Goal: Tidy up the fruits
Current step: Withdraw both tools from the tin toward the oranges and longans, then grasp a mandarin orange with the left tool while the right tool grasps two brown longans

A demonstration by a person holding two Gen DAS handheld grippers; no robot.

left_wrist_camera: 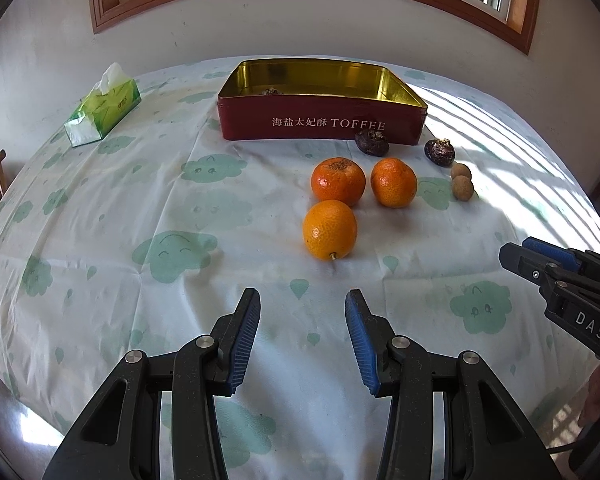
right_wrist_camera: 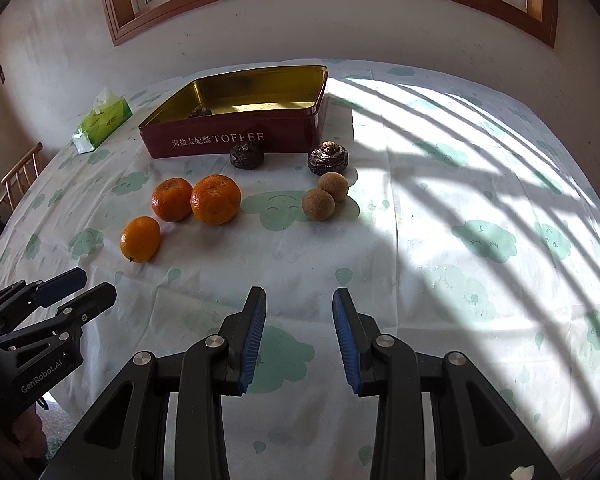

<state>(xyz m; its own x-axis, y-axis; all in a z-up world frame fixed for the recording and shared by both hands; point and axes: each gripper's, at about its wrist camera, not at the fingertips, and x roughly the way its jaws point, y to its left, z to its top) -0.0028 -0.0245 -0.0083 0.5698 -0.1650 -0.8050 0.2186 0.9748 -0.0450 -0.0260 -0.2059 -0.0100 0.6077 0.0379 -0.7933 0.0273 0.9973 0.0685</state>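
The round worktop (left_wrist_camera: pixel 100 208), spread with a white cloth printed with green clouds, carries everything. Toward its far side sits an open red rectangular tin (left_wrist_camera: pixel 320 120) with a gold inside and one dark lump in it. A green tissue box (left_wrist_camera: pixel 102 106) lies well to the tin's left. Just before the tin, three round orange citrus fruits (left_wrist_camera: pixel 338 180) cluster together; right of them rest two dark wrinkled lumps (right_wrist_camera: pixel 247 155) close to the tin's front wall, then two small brown round fruits (right_wrist_camera: pixel 319 204) touching each other. The left hand-held gripper (left_wrist_camera: pixel 302 300) and the right hand-held gripper (right_wrist_camera: pixel 299 300) both hang above bare cloth, jaws parted, holding nothing.
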